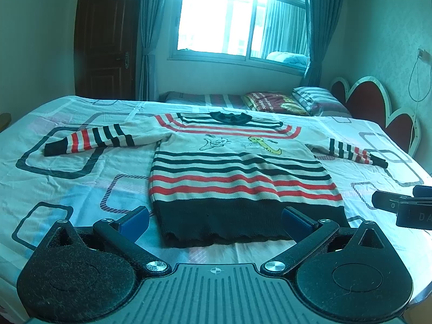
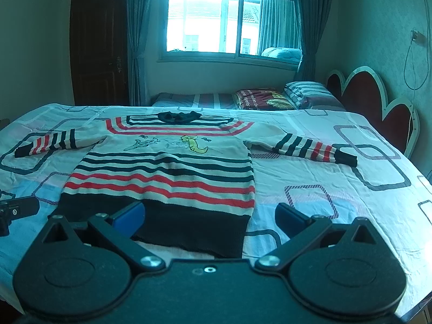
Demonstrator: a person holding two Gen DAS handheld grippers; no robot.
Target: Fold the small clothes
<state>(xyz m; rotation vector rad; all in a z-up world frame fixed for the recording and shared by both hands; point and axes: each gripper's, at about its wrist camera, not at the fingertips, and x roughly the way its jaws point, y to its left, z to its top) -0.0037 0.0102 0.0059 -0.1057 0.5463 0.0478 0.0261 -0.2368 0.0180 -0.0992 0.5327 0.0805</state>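
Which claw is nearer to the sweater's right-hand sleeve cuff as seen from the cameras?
The right claw. It hangs open over the hem's right corner, on the side of that cuff. The left claw, also open, straddles the hem of the sweater further left.

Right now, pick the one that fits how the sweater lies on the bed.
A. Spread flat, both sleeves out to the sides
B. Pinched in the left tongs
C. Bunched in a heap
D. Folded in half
A: the sweater lies flat on the bed, with one sleeve stretched out to each side.
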